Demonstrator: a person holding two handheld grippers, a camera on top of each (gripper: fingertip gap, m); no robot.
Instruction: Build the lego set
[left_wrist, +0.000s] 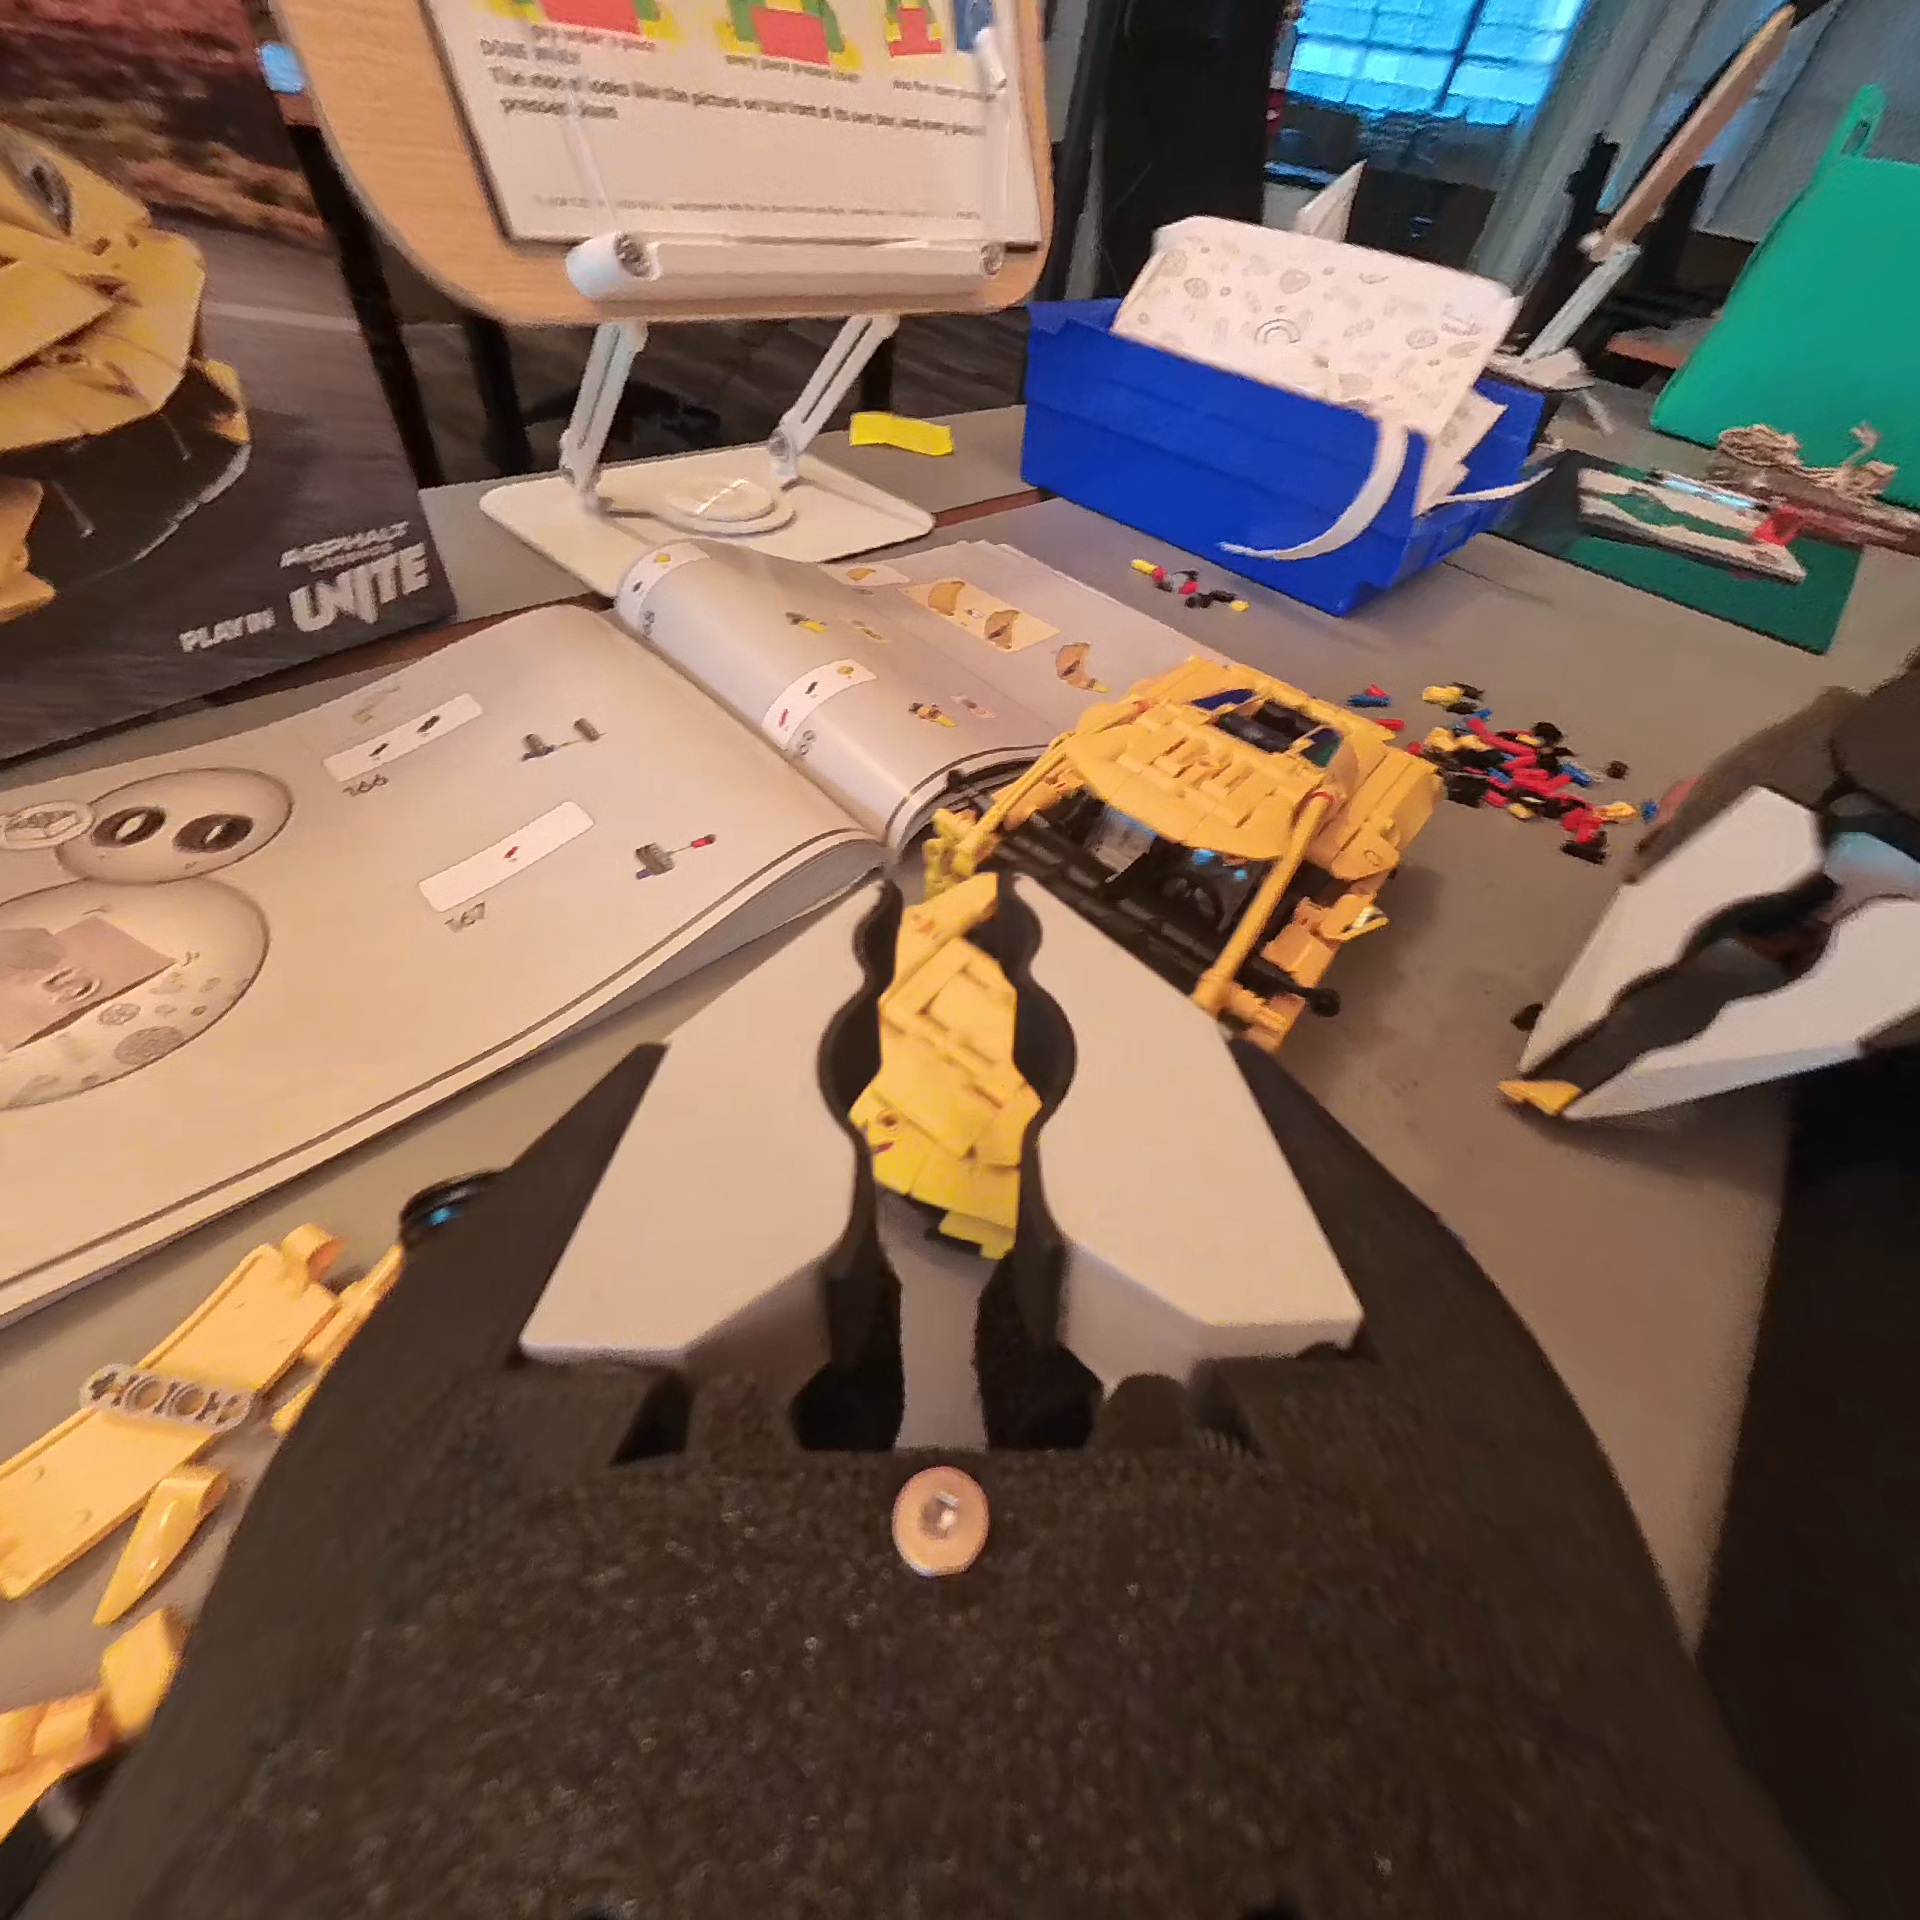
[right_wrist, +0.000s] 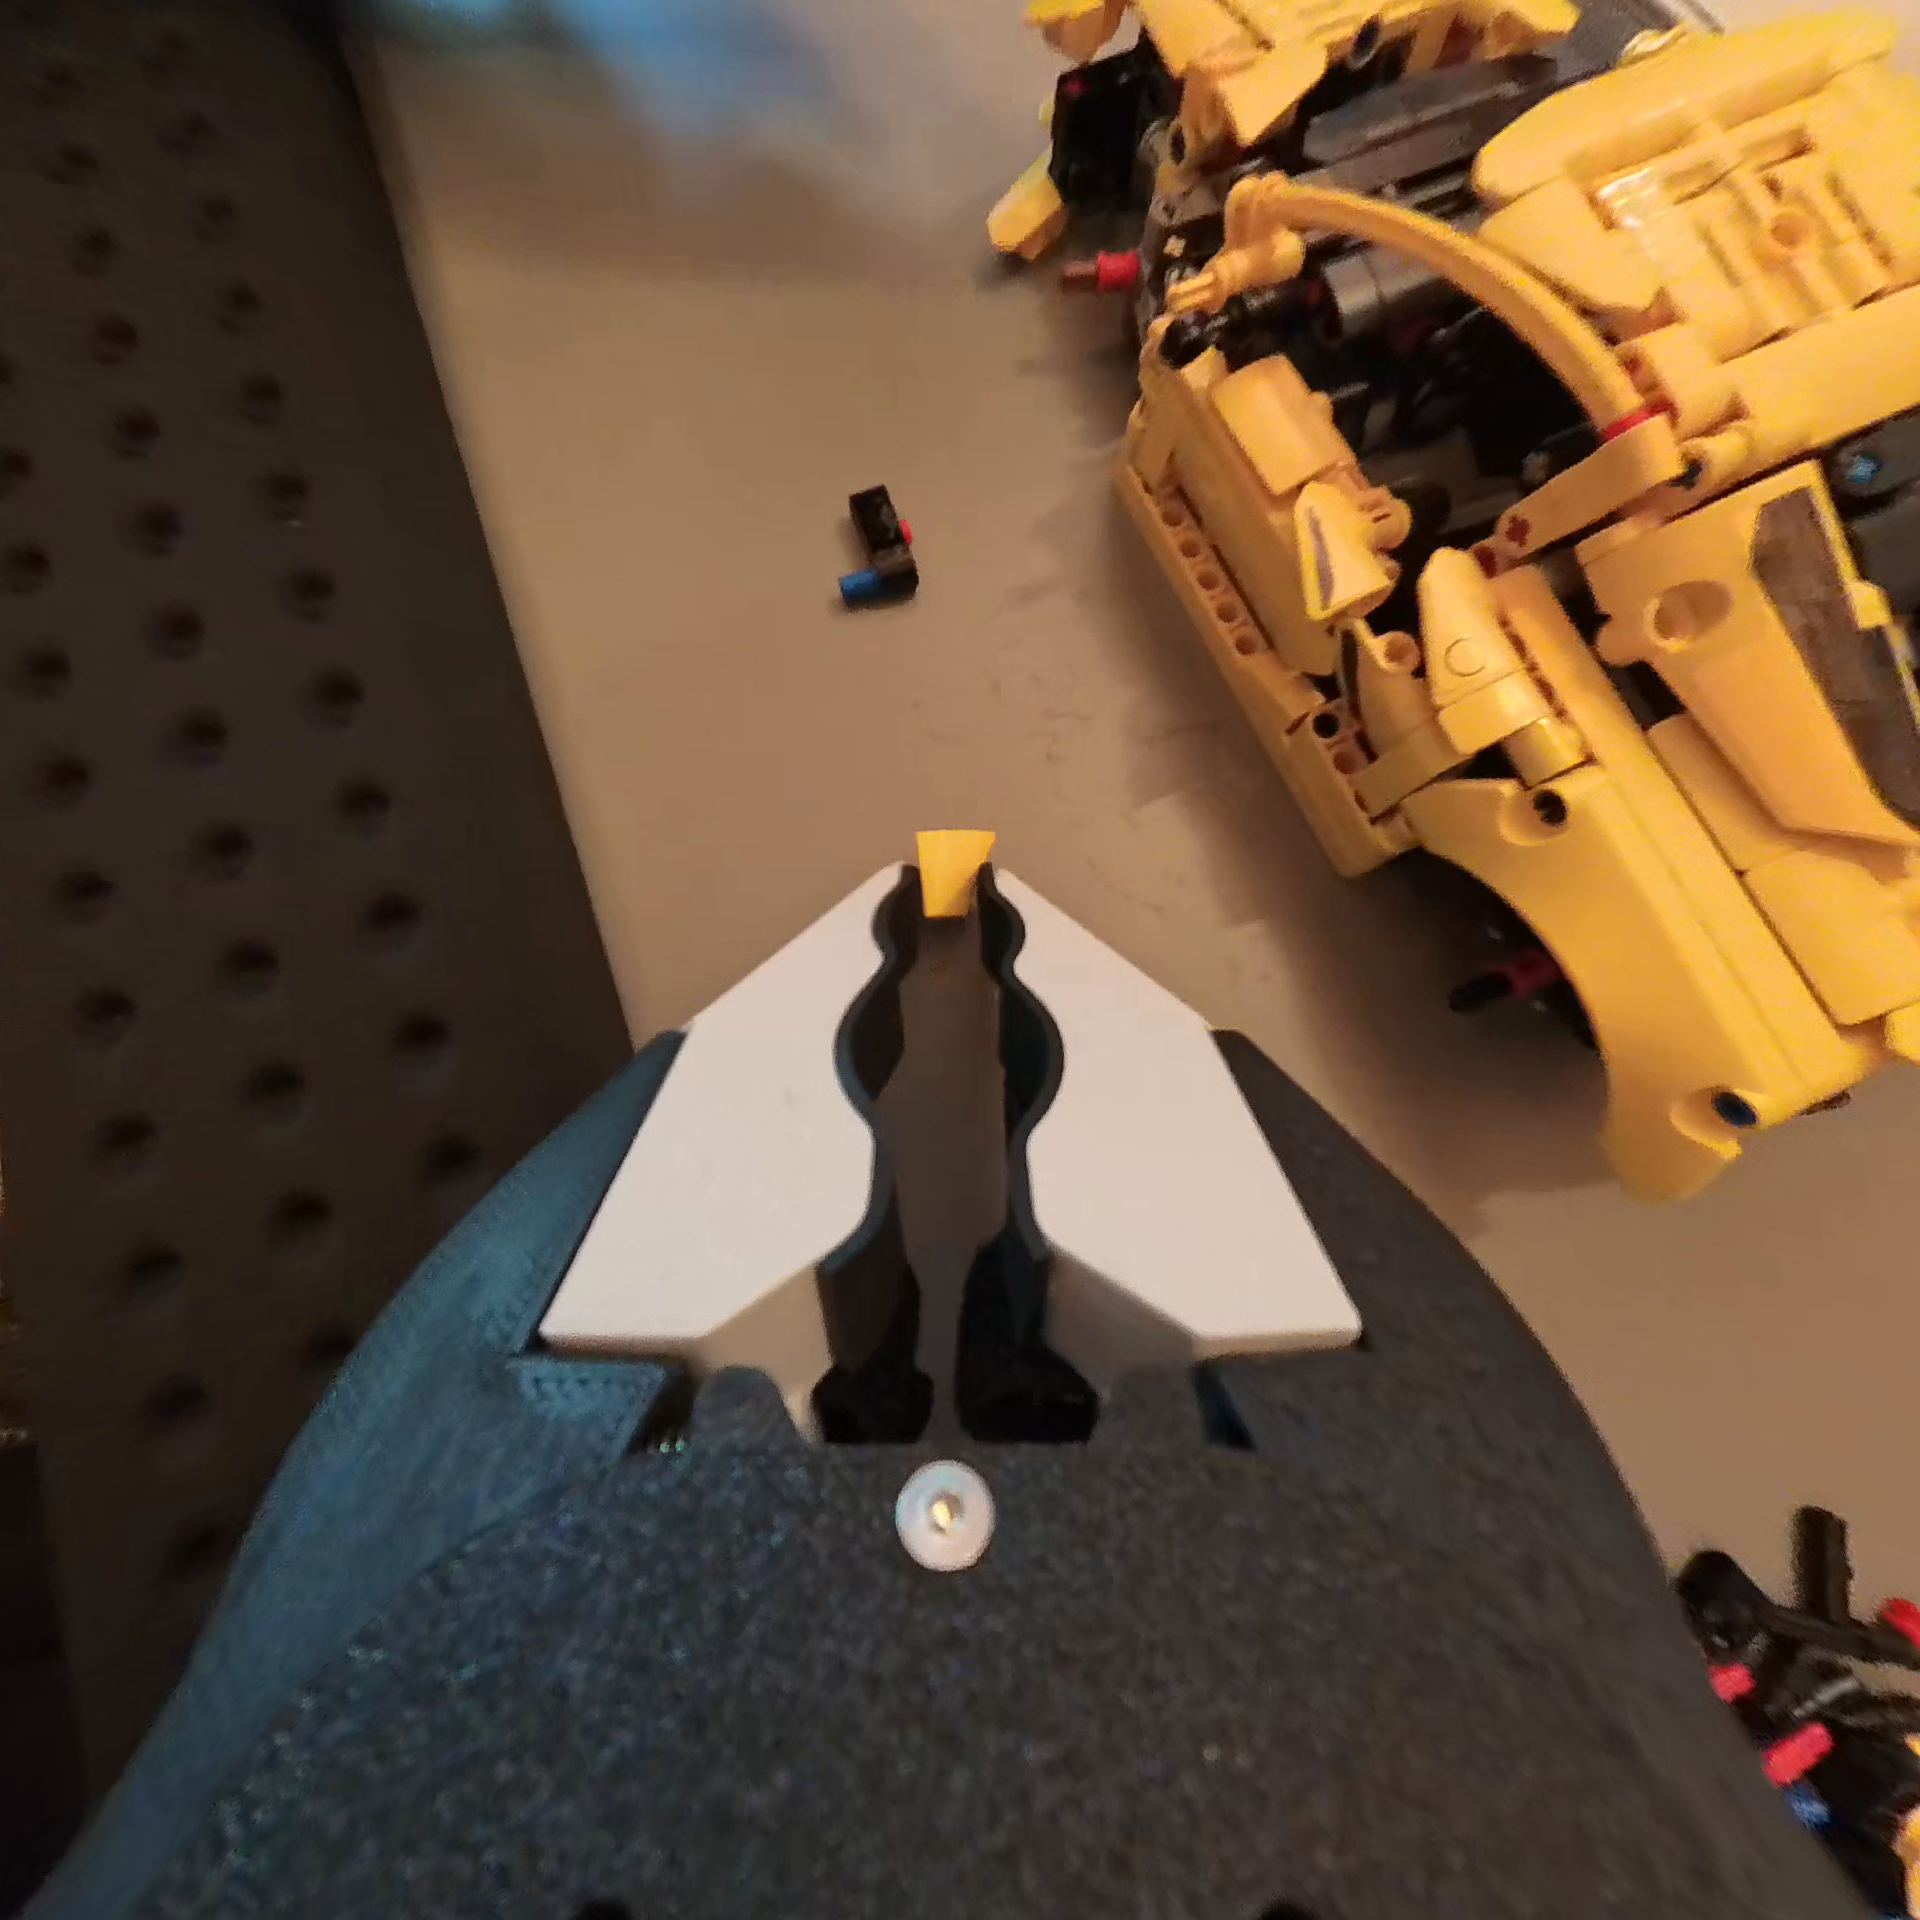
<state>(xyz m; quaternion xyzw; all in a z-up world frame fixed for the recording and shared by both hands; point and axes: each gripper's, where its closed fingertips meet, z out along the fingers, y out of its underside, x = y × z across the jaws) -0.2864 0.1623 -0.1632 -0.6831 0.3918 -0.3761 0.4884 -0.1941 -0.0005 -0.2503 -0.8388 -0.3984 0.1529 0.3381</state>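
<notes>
Fingers of the left gripper (left_wrist: 951, 894) are clamped on a yellow panel sub-assembly (left_wrist: 951, 1081) held above the counter (left_wrist: 1455, 1143). Right gripper (right_wrist: 948, 868) pinches a small yellow piece (right_wrist: 951, 873) at its fingertips, just over the counter. Beyond sits the partly built yellow car (left_wrist: 1195, 842), black frame exposed, its far side cut off in the right wrist view. Open instruction booklet (left_wrist: 468, 862) and blurred loose pieces (left_wrist: 1517, 769) lie farther back.
</notes>
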